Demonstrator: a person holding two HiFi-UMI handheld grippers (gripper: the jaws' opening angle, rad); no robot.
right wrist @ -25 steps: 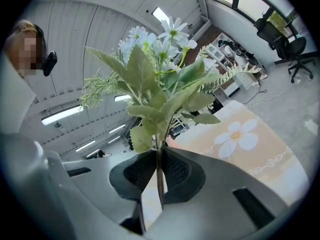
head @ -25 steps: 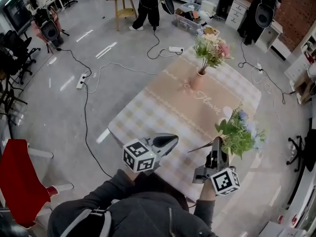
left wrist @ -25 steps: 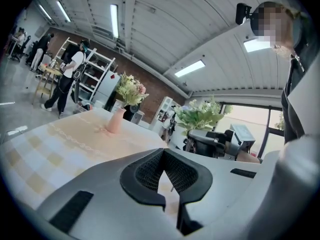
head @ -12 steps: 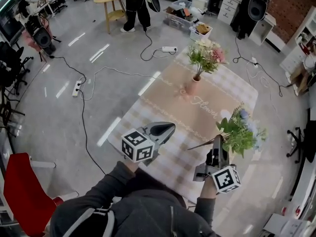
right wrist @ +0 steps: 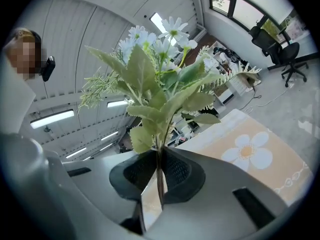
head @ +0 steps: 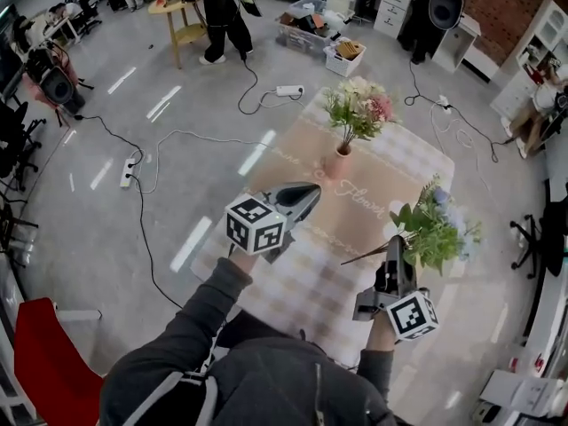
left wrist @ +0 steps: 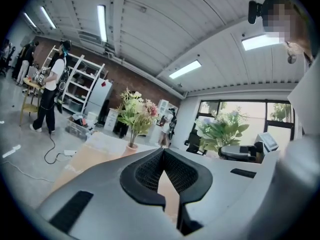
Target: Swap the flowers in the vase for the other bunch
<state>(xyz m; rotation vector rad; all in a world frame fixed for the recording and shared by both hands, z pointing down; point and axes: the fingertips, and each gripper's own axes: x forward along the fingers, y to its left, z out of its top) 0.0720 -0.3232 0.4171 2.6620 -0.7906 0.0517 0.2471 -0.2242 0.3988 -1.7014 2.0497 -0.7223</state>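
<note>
left gripper [head: 308,193]: fingers pressed fully together with nothing between them; held above the near-left part of the tabletop [head: 297,278], tips aimed toward the vase.
right gripper [head: 391,245]: fingers almost together, clamped on the stems of the spare bunch; held over the tabletop's near-right corner.
spare bunch [head: 435,227]: green leaves with pale blue and white flowers. Heads stick out past the fingers, over the right edge of the tabletop. One thin stem end pokes out to the left.
vase [head: 338,161]: small, pinkish, upright on the beige runner [head: 377,193], far half of the tabletop, well apart from both grippers.
vase flowers [head: 358,106]: pink, cream and green bunch, standing in the vase.
floor [head: 106,229]: cables and a power strip [head: 289,90] beyond the tabletop.
</note>
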